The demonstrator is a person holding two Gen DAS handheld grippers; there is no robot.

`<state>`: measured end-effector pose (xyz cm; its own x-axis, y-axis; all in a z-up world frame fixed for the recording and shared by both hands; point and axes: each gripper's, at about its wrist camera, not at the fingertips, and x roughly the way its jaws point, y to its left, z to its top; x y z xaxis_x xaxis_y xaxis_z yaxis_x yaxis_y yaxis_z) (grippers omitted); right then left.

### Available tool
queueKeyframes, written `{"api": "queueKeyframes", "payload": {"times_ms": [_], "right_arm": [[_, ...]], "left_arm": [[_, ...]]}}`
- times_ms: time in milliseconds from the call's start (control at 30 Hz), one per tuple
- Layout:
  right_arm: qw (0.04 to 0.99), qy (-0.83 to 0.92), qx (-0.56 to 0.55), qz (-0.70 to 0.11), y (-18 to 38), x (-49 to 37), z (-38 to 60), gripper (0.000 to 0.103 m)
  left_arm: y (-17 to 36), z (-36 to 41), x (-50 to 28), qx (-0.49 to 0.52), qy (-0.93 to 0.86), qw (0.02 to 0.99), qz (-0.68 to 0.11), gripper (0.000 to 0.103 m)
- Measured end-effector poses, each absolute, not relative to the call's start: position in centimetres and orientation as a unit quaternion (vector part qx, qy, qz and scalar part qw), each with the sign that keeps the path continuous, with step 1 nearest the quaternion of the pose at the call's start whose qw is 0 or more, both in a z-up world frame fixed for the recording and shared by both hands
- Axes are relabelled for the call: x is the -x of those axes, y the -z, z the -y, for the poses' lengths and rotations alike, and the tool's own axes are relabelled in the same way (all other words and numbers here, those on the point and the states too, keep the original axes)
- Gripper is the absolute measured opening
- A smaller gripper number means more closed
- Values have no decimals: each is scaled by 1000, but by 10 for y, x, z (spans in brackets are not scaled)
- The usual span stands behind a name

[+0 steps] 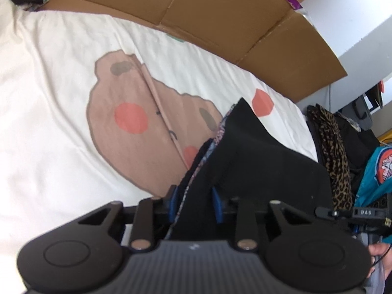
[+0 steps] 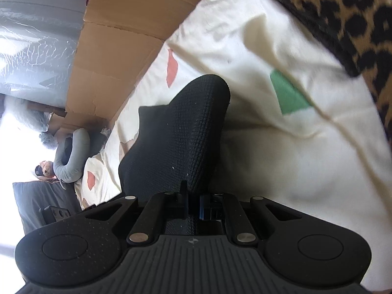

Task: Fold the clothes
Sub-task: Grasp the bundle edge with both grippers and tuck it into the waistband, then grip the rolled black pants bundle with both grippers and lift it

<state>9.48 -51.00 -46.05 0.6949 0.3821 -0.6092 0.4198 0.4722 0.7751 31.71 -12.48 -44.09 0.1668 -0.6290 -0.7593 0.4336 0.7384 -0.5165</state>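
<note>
Over a cream bedsheet printed with a brown bear face, a black garment hangs lifted between two hand-held grippers. The left gripper has the cloth running between its blue-padded fingers, which stand apart, and whether they press on the fabric cannot be told. The right gripper is clamped tight on a knitted fold of the same black garment, which rises from its jaws above the sheet. A flattened cardboard sheet lies along the far edge of the bed, and leopard-print fabric sits piled at the bedside.
</note>
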Motion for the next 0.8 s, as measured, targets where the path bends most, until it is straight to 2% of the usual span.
{"api": "queueKeyframes", "payload": {"times_ms": [267, 400, 467, 533, 567, 600, 767, 800], "right_arm": [[776, 35, -495, -389, 450, -96, 537, 6], [776, 37, -492, -393, 457, -96, 543, 6], [774, 38, -494, -395, 460, -96, 543, 6], [771, 36, -496, -396, 462, -97, 544, 6], [770, 36, -498, -397, 462, -97, 544, 6], [769, 35, -500, -398, 463, -98, 545, 7], [765, 36, -505, -398, 467, -95, 546, 11], [764, 36, -507, -398, 468, -94, 547, 18]], "left_arm": [[438, 138, -296, 92, 353, 748, -554, 28], [435, 142, -299, 79, 354, 751, -552, 32], [433, 144, -302, 78, 355, 751, -551, 35], [431, 145, -306, 82, 355, 752, -549, 45], [431, 146, -308, 84, 353, 754, -547, 57], [431, 147, -310, 86, 352, 757, -545, 64], [437, 159, -321, 115, 370, 741, -548, 65], [439, 161, -323, 118, 374, 738, -550, 65]]}}
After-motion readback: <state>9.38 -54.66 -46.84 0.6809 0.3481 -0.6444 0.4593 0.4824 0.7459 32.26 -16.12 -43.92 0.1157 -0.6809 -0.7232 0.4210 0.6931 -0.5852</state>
